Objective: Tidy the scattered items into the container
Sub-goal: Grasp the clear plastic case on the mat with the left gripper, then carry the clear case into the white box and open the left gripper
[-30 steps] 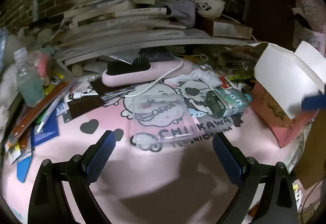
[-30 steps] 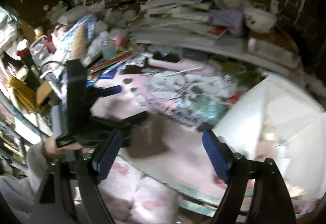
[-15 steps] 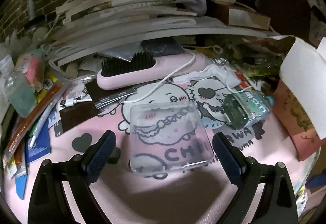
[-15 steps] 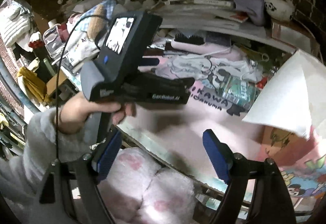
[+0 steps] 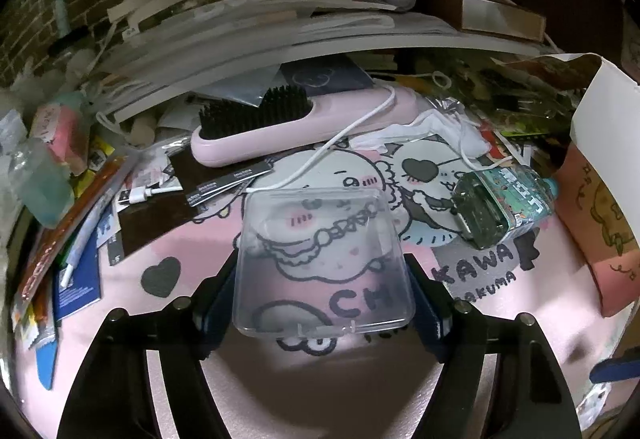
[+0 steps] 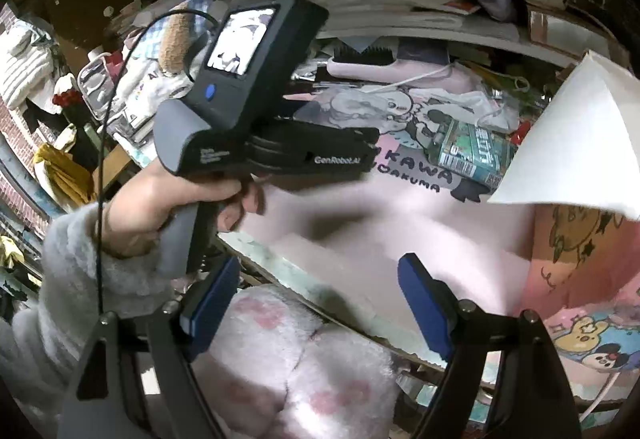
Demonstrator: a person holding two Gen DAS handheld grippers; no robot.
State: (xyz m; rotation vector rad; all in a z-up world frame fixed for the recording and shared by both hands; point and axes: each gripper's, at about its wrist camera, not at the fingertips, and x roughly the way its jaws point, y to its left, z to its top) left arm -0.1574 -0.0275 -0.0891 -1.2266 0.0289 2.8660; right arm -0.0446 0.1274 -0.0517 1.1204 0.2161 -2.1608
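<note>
1. The left tongs point(image 5: 322, 293) have just been closing around a flat, clear plastic case with rounded corners point(image 5: 323, 259). Their blue pads sit at its two side edges and appear to touch it. The case lies flat on the pink cartoon-printed mat point(image 5: 168, 247) that covers the worktop.

2. The right tongs point(image 6: 316, 305) hang wide apart with nothing between them, off the near edge of the mat and above a fluffy pink-and-white cushion point(image 6: 304, 363).

3. The container looks to be the pink cardboard box with white flaps point(image 5: 592, 223), on the right of the case, well apart from it.

4. Risk: the case is smooth and thin-walled. A squeeze on its edges could bow it, pop its lid, or let it slip out as it lifts.

5. Risk: the pads reach only the near half of the case. Its far end could sag and tip out of the grip.

6. Risk: a white charging cable point(image 5: 320, 155) runs to the far edge of the case. I cannot tell whether it lies under it; if so, it could drag.

7. Risk: a green-labelled clear bottle lying on its side point(image 5: 504, 205) sits between the case and the box. A low carry could knock it.

8. Risk: a white box flap leans over the opening and could block the drop.
</note>
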